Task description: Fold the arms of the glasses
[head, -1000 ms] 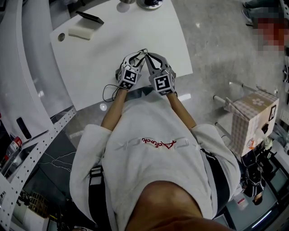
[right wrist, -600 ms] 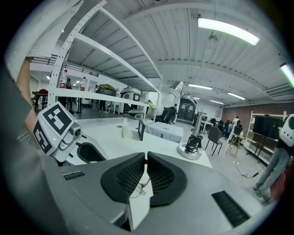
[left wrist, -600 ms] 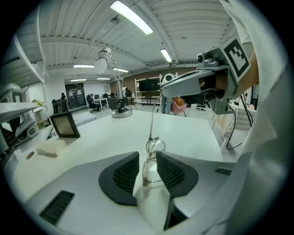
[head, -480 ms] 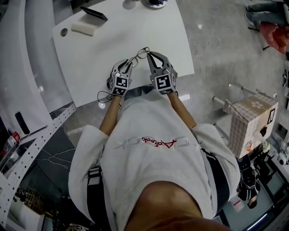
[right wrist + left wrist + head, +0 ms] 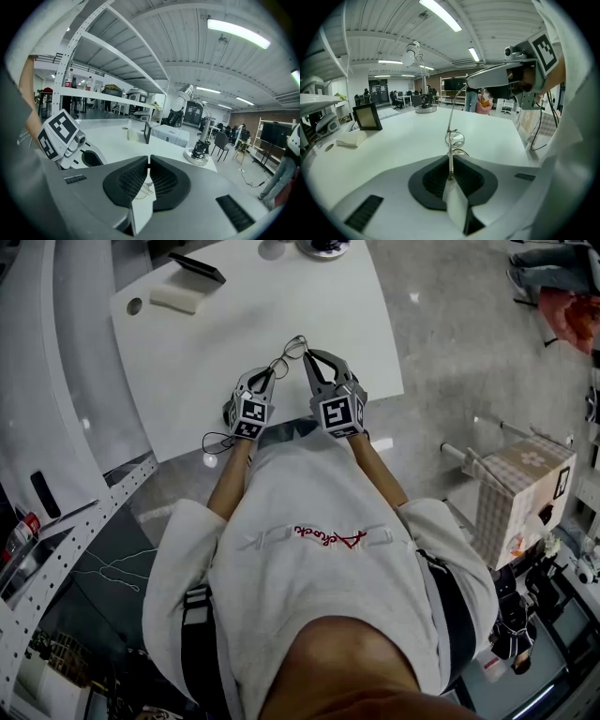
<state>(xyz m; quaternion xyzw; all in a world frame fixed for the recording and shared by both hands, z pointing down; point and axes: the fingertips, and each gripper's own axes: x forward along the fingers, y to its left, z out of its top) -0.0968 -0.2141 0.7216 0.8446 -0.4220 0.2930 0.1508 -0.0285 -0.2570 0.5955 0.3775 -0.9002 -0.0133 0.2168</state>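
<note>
The glasses [image 5: 289, 354] hung clear above the white desk [image 5: 216, 343], just past the person's hands at 12 o'clock in the head view, pinched between both tools. One thin wire arm [image 5: 450, 154] ran straight back from the round lenses into the left tool [image 5: 450, 174], whose jaws had just been closing and now stood nearly together with the arm pressed between the ribbed pads. The right tool [image 5: 148, 161], coming in from 4 o'clock of the glasses, was also all but closed, nipping a thin part of the frame beside the lenses; which part, I could not tell. Well off at 10 o'clock lay a white block [image 5: 173, 301] and a dark slab [image 5: 197, 268].

The likely trouble from here was the wire itself. If the left tool swung the arm off the hinge's own line, or the two tools pulled against each other, the arm could bend or the hinge twist. So slim a piece could also slide through the pads, and the glasses would drop to the desk
</note>
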